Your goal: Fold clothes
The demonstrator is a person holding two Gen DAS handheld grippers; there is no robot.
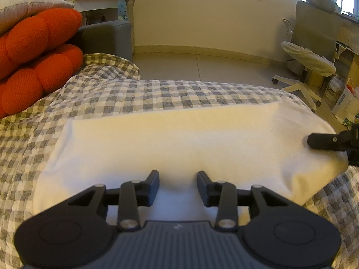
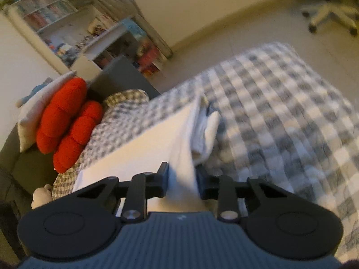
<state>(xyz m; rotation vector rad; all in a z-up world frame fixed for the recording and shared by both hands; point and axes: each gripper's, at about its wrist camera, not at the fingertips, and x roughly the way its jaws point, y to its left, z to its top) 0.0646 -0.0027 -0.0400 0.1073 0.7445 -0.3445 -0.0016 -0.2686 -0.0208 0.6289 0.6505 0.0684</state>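
We found the white garment [image 1: 170, 143] lying folded into a long band across the grey-and-white checked cover [image 1: 157, 92], its long edge running from 9 to 3 o'clock in the left wrist view. The left gripper [image 1: 178, 185] sat over the near edge of the garment at 6 o'clock; its jaws stood apart with white cloth visible in the gap, but we could not tell whether the pads pressed on it. The right gripper [image 2: 182, 182] worked at the garment's end, entering the left view at 3 o'clock as a dark finger over the cloth. In its own view, which was blurred, a raised ridge of white fabric filled the gap between its jaws, and both pads appeared to lie against it. Bunched layers of the garment showed just beyond, toward 1 o'clock. A red cushion [image 1: 38, 53] rested at 10 o'clock, with an office chair [image 1: 307, 65] on the floor at 2 o'clock.
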